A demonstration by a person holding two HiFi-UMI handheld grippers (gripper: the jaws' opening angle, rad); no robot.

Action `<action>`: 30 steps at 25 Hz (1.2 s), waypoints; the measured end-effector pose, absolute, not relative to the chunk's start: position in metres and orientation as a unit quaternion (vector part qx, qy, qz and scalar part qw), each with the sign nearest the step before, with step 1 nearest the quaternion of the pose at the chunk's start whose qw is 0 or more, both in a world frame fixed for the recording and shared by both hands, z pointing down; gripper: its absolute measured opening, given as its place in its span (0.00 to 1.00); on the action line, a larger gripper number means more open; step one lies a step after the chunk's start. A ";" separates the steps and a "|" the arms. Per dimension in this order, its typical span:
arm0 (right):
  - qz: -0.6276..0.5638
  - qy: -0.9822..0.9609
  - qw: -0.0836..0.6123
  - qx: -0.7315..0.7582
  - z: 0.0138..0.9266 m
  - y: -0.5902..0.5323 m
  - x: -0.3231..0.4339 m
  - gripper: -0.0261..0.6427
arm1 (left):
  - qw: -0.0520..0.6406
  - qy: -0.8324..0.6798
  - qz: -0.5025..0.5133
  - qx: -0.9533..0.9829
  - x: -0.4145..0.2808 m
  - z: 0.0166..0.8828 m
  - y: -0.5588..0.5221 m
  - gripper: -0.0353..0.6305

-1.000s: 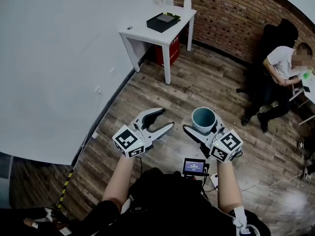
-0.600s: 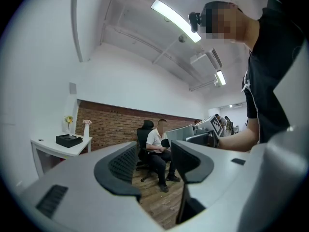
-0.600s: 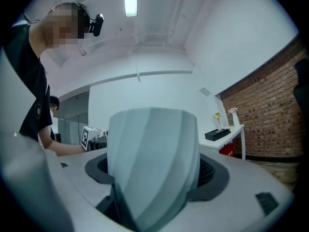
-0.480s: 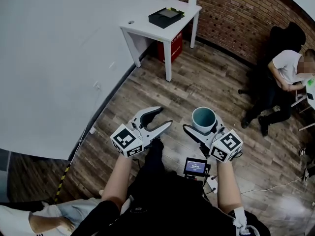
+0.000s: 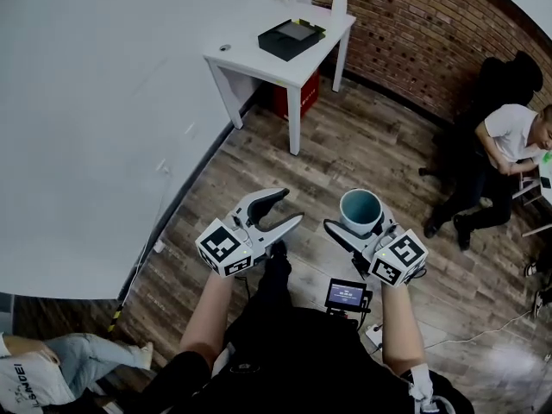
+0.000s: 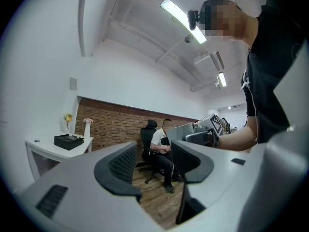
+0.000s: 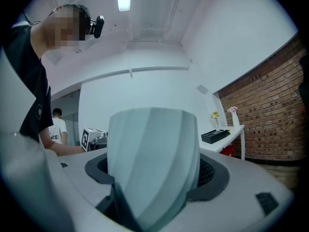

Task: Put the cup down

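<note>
- The right gripper (image 5: 357,222) pinches a teal cup (image 5: 360,205) between its pads, mouth up, above the wooden floor (image 5: 345,145) and well apart from the white table (image 5: 259,59).
- The left gripper (image 5: 289,207), farther from the table's far end, holds its jaws spread and empty.

An office: white table (image 5: 259,57) by a brick wall (image 5: 414,24); a person (image 5: 509,149) seated in a desk chair (image 5: 500,76).
</note>
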State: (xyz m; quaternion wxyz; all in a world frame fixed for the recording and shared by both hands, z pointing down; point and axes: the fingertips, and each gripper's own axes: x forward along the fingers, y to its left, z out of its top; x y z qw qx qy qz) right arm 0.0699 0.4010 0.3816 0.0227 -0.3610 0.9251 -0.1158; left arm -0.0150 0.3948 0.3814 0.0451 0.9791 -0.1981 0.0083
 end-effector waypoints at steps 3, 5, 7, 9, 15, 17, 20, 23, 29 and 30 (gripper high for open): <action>-0.118 0.924 0.021 -0.364 0.379 0.363 0.062 0.65 | 0.048 -0.193 0.011 0.980 -0.022 0.381 0.355 0.39; -0.120 0.923 0.021 -0.364 0.379 0.335 0.056 0.65 | 0.048 -0.189 0.016 0.981 -0.027 0.382 0.327 0.39; -0.121 0.922 0.022 -0.367 0.379 0.307 0.051 0.65 | 0.049 -0.183 0.020 0.982 -0.032 0.383 0.300 0.39; -0.122 0.920 0.025 -0.371 0.377 0.278 0.046 0.65 | 0.049 -0.178 0.024 0.982 -0.037 0.384 0.273 0.39; -0.124 0.916 0.030 -0.381 0.373 0.200 0.029 0.65 | 0.050 -0.162 0.025 0.985 -0.052 0.381 0.195 0.39; -0.124 0.915 0.031 -0.384 0.371 0.178 0.024 0.65 | 0.050 -0.159 0.027 0.986 -0.056 0.381 0.173 0.39; -0.125 0.913 0.030 -0.387 0.371 0.154 0.020 0.65 | 0.052 -0.154 0.025 0.986 -0.058 0.380 0.148 0.39; -0.126 0.911 0.030 -0.391 0.369 0.135 0.019 0.65 | 0.051 -0.145 0.026 0.988 -0.057 0.380 0.131 0.39; -0.128 0.911 0.033 -0.392 0.368 0.108 0.017 0.65 | 0.053 -0.145 0.024 0.988 -0.060 0.381 0.105 0.39; -0.128 0.911 0.036 -0.390 0.370 0.105 0.016 0.65 | 0.053 -0.147 0.024 0.987 -0.061 0.384 0.102 0.39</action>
